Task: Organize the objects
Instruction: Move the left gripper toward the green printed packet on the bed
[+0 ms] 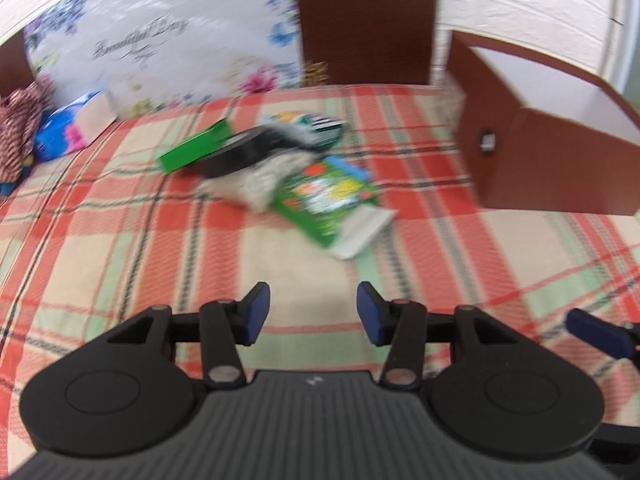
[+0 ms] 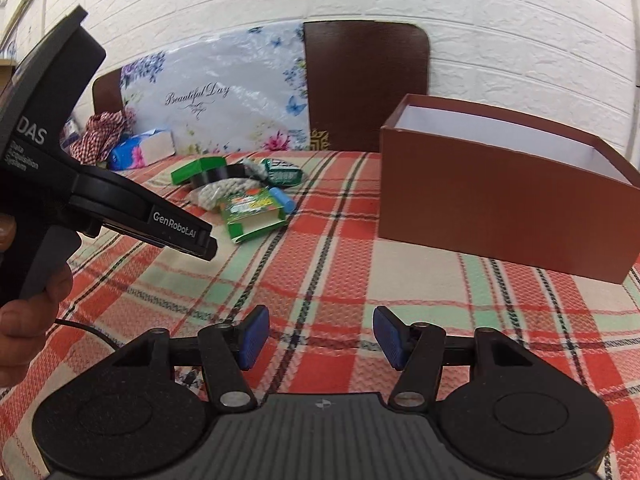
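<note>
Both of my grippers hang low over the plaid bedspread [image 2: 320, 264] with nothing in them: the left gripper [image 1: 313, 307] has its blue pads spread wide apart over bare cloth, and the right gripper [image 2: 320, 336] stands the same way, jaws parted and empty. Ahead of the left one, near the middle of the bed, lies the heap I mean to sort: a green carton [image 1: 324, 196] with its flap hanging open, a pale knitted bundle [image 1: 256, 182] touching it, a black roll [image 1: 236, 152] behind that, a small green box [image 1: 194, 148] on the far left of the heap, and a round green tin [image 2: 285, 173] at the back. A blue tube [image 2: 282, 200] pokes out beside the carton in the right view. Off to the right of the heap, well apart from it, stands the open brown box [image 2: 504, 204], white inside and, as far as I can see, holding nothing. I judge the sorting has not begun; I am in the approach. Next I should carry the left gripper forward to the carton, the nearest piece, and close across its narrow width without dragging the knitted bundle along. The left view is blurred, so finer detail of the heap I cannot tell.
</note>
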